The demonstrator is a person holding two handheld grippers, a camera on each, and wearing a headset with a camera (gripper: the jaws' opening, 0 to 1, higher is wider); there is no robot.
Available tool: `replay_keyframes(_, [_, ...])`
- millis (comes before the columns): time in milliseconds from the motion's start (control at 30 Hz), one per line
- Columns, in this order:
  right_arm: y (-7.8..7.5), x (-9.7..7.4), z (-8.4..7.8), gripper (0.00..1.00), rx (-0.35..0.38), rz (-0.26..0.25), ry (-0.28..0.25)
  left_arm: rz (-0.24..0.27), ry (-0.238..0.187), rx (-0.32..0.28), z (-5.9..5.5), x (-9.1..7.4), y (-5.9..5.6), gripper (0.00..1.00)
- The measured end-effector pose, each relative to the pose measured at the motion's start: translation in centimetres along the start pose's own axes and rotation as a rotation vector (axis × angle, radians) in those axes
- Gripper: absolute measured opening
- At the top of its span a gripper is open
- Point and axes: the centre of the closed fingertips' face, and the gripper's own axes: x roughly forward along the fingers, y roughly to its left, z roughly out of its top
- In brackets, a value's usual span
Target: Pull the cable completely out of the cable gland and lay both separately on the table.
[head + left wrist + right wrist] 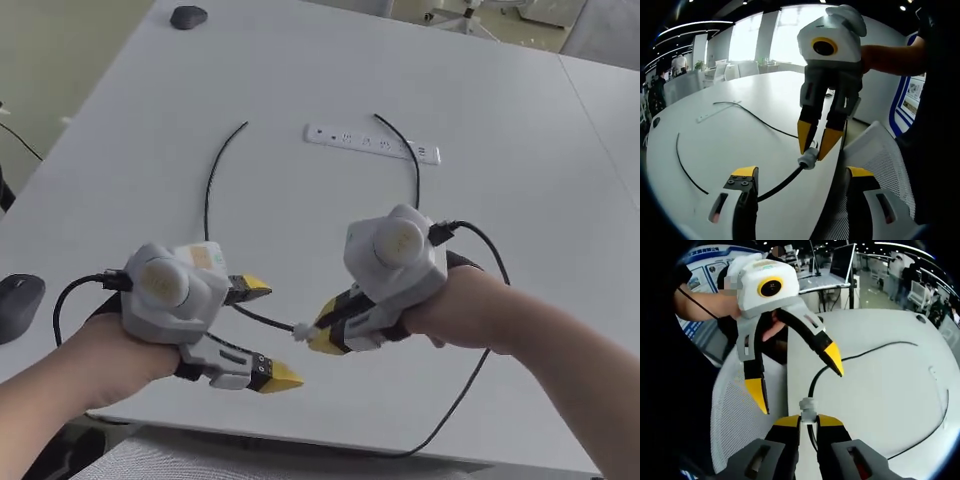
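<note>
Nearest, at the front edge of the tabletop [540, 220], the left tool [268, 335] hangs with its jaws spread wide and nothing clamped between them. The hand behind it sits low and is turned inward, so the tips aim at the other tool. Just beside it the right tool [326, 336] points back, its jaws pinched on the white cable gland [300, 330], which is held up off the surface. That wrist is bent so the tool's body rides above its tips. The black cable [208, 190] runs through the gland, so the two are not yet parted. In the left gripper view it leaves the gland and passes into the gap of the open jaws, close by one of them; whether it touches is unclear. The step in hand looks like taking the second hold. Next, the left tool would need to close on the cable near the gland and draw away along its line while the right holds firm, probably re-gripping, as much length lies out. Farther off the cable loops across the tabletop near a white power strip [372, 142], and beyond that a dark mouse [188, 16] lies by the far edge.
</note>
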Motion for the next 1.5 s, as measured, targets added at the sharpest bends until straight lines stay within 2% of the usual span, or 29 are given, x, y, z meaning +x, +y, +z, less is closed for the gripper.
replay_keyframes(167, [0.0,-0.3,-0.1,0.06,-0.025,0.0,0.003,-0.022,-0.021,0.009,0.4,0.2,-0.3,0.66])
replay_keyframes(367, [0.4,-0.9,0.2,0.06,-0.067,0.008,-0.009,-0.058,-0.073,0.016,1.5,0.2,-0.7,0.51])
replay_keyframes(567, [0.7,-1.1,0.1,0.06,-0.116,0.005,-0.015,-0.073,-0.066,0.012,1.5,0.4,-1.0,0.45])
replay_keyframes(733, [1.1,-1.4,0.2,0.06,-0.141,0.019,-0.029,-0.095,-0.083,-0.014,1.6,0.4,-1.4,0.42])
replay_keyframes(867, [1.3,-1.5,0.2,0.06,-0.161,0.025,-0.035,-0.123,-0.086,-0.013,1.5,0.3,-1.9,0.31])
replay_keyframes(1033, [1.4,-1.7,0.4,0.06,-0.184,0.029,-0.047,-0.144,-0.115,-0.038,2.0,0.3,-2.3,0.27])
replay_keyframes(1267, [1.6,-1.7,0.1,0.06,-0.206,0.033,-0.045,-0.161,-0.114,-0.028,2.0,0.4,-2.9,0.17])
replay_keyframes(1500, [1.9,-1.7,-0.2,0.06,-0.242,0.041,-0.051,-0.173,-0.117,-0.015,2.1,0.4,-3.5,0.16])
